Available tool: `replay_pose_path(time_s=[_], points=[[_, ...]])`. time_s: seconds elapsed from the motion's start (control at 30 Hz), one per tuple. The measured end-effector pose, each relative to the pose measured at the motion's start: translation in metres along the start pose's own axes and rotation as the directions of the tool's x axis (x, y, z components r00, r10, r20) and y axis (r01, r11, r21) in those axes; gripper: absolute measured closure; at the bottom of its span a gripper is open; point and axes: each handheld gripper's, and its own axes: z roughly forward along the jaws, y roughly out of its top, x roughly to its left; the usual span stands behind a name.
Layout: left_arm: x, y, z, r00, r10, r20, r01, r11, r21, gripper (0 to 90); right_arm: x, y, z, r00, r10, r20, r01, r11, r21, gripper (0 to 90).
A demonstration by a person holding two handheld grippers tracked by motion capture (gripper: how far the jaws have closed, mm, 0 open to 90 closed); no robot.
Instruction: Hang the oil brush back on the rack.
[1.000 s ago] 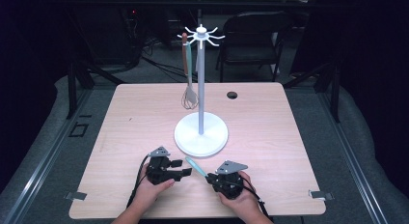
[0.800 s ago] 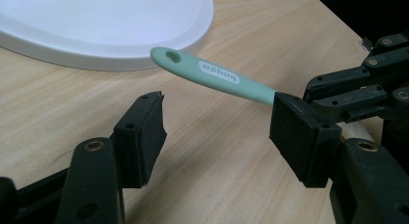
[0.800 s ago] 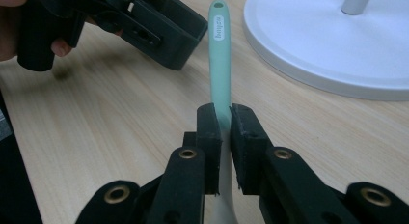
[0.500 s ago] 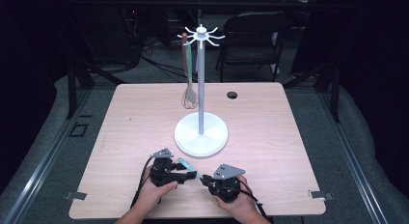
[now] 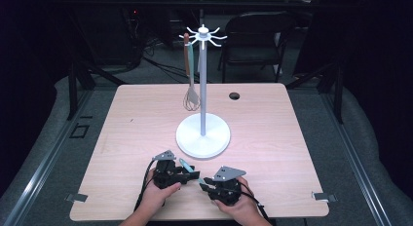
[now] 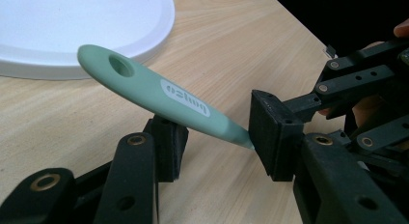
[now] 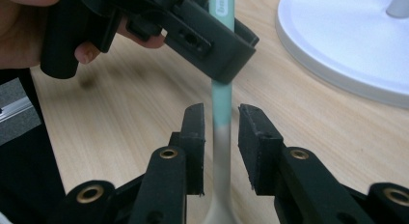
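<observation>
Utensil [image 6: 159,96]: light, stiff, smooth green handle; best held mid-handle. Left gripper [image 6: 217,137] just closed onto handle; right gripper [image 7: 221,137] just opened, pads off shaft.

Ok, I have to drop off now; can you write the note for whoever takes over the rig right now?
Left gripper: jaws have just been closing and appear to clamp the green-handled utensil by its handle.
Right gripper: jaws have just been opening; the utensil's neck sits between them with a gap on each side.
Both are low over the near edge of the table, in front of the white stand, where a whisk hangs.
Done: utensil passed to the left gripper.
Left: probably draw the right gripper clear, then hang the utensil on a free hook.
</observation>
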Motion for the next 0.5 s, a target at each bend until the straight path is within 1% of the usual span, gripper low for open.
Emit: replay_pose_path(time_s=[0.1, 0.17, 0.2, 0.3, 0.37, 0.43, 0.5], points=[[0.0002, 0.0, 0.0, 1.0, -0.001, -0.001, 0.001, 1.0, 0.0, 57.5, -0.0011, -0.003, -0.0001, 0.9997, 0.026, -0.001, -0.025, 0.9985, 0.048, 74.1], [0.0005, 0.0, -0.0002, 1.0, -0.004, -0.001, 0.004, 1.0, 0.0, 57.4, -0.0012, -0.0045, -0.0005, 0.9994, 0.033, -0.005, -0.033, 0.9963, 0.079, 75.7], [0.0008, -0.0001, -0.0003, 1.0, -0.006, -0.002, 0.006, 1.0, -0.003, 57.4, -0.001, -0.0045, -0.0012, 0.9996, 0.028, -0.004, -0.027, 0.9952, 0.094, 76.1], [0.0018, -0.0003, -0.001, 1.0, -0.007, -0.003, 0.007, 1.0, -0.001, 57.5, 0.0008, -0.0052, -0.0006, 0.9995, 0.03, -0.011, -0.029, 0.994, 0.106, 77.4], [0.0018, -0.0004, -0.0009, 0.9999, -0.009, -0.007, 0.009, 1.0, -0.001, 57.4, 0.0005, -0.005, -0.0003, 0.9998, 0.022, -0.001, -0.022, 0.9923, 0.122, 81.3], [0.0014, -0.0005, -0.001, 0.9997, -0.014, -0.019, 0.014, 0.9999, -0.007, 57.1, -0.0003, -0.0047, 0.0005, 0.9992, 0.04, -0.005, -0.039, 0.9924, 0.117, 82.1], [0.0018, -0.0004, -0.0017, 0.9993, -0.025, -0.029, 0.024, 0.9996, -0.011, 56.1, -0.0005, -0.0033, -0.0002, 0.999, 0.044, -0.009, -0.043, 0.9923, 0.116, 82.4]])
